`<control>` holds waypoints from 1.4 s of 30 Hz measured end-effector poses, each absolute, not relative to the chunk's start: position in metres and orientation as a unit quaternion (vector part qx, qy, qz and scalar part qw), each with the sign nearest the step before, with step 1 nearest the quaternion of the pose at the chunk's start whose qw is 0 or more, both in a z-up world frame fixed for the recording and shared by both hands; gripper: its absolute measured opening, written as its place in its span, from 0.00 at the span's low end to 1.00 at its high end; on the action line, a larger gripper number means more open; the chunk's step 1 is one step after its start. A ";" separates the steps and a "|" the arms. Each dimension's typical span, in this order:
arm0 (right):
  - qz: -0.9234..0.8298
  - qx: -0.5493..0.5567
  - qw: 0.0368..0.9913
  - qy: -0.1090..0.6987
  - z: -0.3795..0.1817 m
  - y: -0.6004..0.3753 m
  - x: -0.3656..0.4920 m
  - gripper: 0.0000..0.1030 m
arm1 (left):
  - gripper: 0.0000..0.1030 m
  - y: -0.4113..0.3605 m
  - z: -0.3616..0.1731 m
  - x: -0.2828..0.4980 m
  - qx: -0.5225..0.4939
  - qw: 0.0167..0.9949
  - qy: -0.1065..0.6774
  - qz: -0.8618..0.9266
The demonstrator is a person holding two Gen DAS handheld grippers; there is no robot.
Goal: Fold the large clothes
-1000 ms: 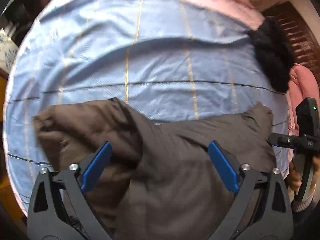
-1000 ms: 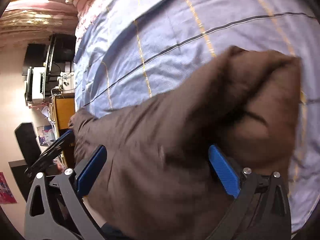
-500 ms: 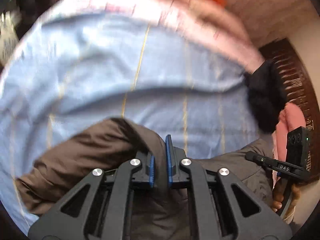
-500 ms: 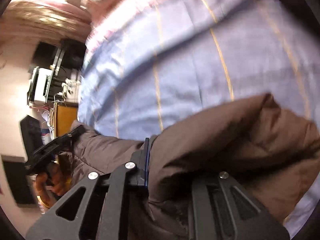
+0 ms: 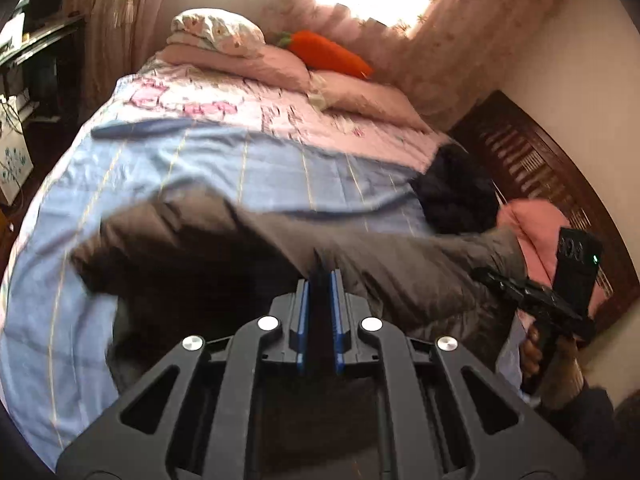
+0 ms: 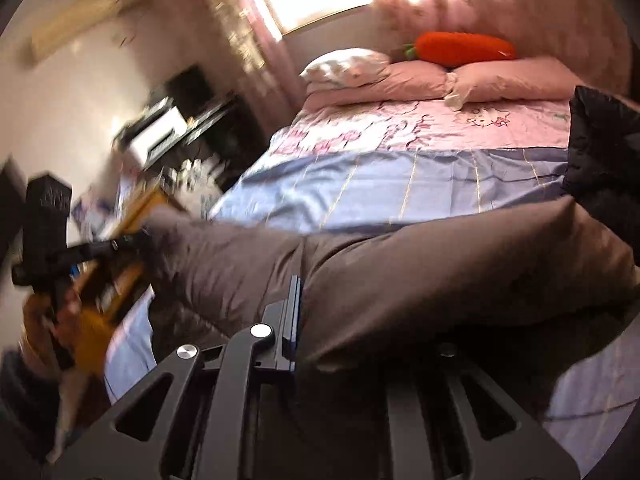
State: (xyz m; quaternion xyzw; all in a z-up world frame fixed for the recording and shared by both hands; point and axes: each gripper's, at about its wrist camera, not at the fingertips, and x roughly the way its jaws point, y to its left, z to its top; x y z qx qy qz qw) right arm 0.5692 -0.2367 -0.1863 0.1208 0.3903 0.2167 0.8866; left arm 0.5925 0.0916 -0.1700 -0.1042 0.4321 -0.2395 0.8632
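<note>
A large brown padded garment (image 5: 208, 256) hangs stretched between my two grippers above the blue striped bedsheet (image 5: 256, 168). My left gripper (image 5: 320, 280) is shut on the garment's upper edge, blue pads pinched on the fabric. In the right wrist view the garment (image 6: 420, 272) drapes over my right gripper (image 6: 304, 284), which is shut on it; its right finger is hidden under the cloth. The right gripper also shows in the left wrist view (image 5: 492, 276), and the left gripper shows in the right wrist view (image 6: 136, 240), each holding an end.
Pink pillows (image 5: 360, 96) and an orange carrot plush (image 5: 328, 52) lie at the bed's head. A black garment (image 5: 456, 196) lies on the bed's right side by a dark wooden headboard (image 5: 540, 176). A desk with electronics (image 6: 172, 132) stands left of the bed.
Both grippers went from open to shut on the brown garment, then lifted it off the sheet and tilted up, so the pillows and window came into view.
</note>
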 end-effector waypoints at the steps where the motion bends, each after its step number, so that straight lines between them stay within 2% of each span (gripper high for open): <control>1: 0.220 0.121 0.884 0.394 -0.192 -0.235 0.556 0.13 | 0.11 0.094 -0.176 0.568 -0.095 0.858 0.442 -0.244; 7: 0.219 0.157 0.854 0.445 -0.233 -0.229 0.464 0.14 | 0.19 0.111 -0.208 0.467 -0.076 0.827 0.501 -0.245; 9: 0.204 0.163 0.842 0.473 -0.250 -0.224 0.432 0.19 | 0.23 0.119 -0.207 0.432 -0.059 0.833 0.499 -0.231; 10: 0.196 0.161 0.839 0.482 -0.257 -0.223 0.421 0.22 | 0.30 0.121 -0.203 0.417 -0.050 0.841 0.487 -0.229; 11: 0.184 0.154 0.837 0.493 -0.263 -0.218 0.409 0.35 | 0.41 0.121 -0.198 0.408 -0.045 0.847 0.479 -0.229; 12: 0.166 0.143 0.834 0.506 -0.272 -0.214 0.396 0.55 | 0.47 0.120 -0.192 0.400 -0.038 0.853 0.468 -0.226; 13: 0.157 0.143 0.832 0.512 -0.276 -0.213 0.390 0.64 | 0.57 0.120 -0.185 0.393 -0.032 0.862 0.455 -0.220; 14: 0.142 0.151 0.832 0.514 -0.279 -0.215 0.384 0.82 | 0.61 0.117 -0.175 0.387 -0.023 0.874 0.435 -0.214; 15: 0.103 0.162 0.835 0.516 -0.280 -0.220 0.374 0.90 | 0.61 0.116 -0.168 0.384 -0.017 0.880 0.426 -0.211; 17: 0.045 0.189 0.828 0.526 -0.281 -0.233 0.357 0.90 | 0.61 0.113 -0.152 0.379 -0.004 0.897 0.393 -0.202; 19: -0.041 0.242 0.830 0.501 -0.267 -0.261 0.327 0.85 | 0.59 0.110 -0.138 0.379 -0.001 0.909 0.365 -0.202; 21: -0.099 0.250 0.855 0.443 -0.237 -0.275 0.309 0.65 | 0.37 0.100 -0.129 0.391 -0.004 0.913 0.355 -0.202; 22: -0.114 0.221 0.881 0.403 -0.208 -0.272 0.309 0.65 | 0.25 0.090 -0.129 0.407 -0.016 0.906 0.364 -0.215; 23: -0.110 0.203 0.894 0.384 -0.194 -0.265 0.312 0.65 | 0.22 0.083 -0.133 0.416 -0.024 0.898 0.378 -0.225; 25: -0.089 0.116 0.919 0.367 -0.165 -0.231 0.338 0.65 | 0.22 0.056 -0.151 0.444 -0.011 0.885 0.413 -0.216; 28: -0.049 0.039 0.906 0.418 -0.185 -0.192 0.383 0.64 | 0.22 0.028 -0.194 0.467 0.031 0.868 0.464 -0.172; 30: -0.047 0.030 0.876 0.479 -0.224 -0.184 0.406 0.52 | 0.22 0.032 -0.223 0.472 0.019 0.846 0.509 -0.158; 31: -0.056 0.018 0.866 0.497 -0.241 -0.184 0.412 0.51 | 0.22 0.037 -0.243 0.473 0.021 0.834 0.532 -0.147; 34: -0.071 0.027 0.849 0.523 -0.278 -0.196 0.412 0.51 | 0.22 0.043 -0.274 0.477 0.051 0.815 0.564 -0.121; 37: -0.066 0.059 0.834 0.545 -0.312 -0.209 0.411 0.56 | 0.22 0.044 -0.309 0.483 0.054 0.783 0.607 -0.124; 42: -0.079 0.040 0.835 0.543 -0.331 -0.195 0.421 0.59 | 0.22 0.030 -0.323 0.489 0.093 0.783 0.605 -0.105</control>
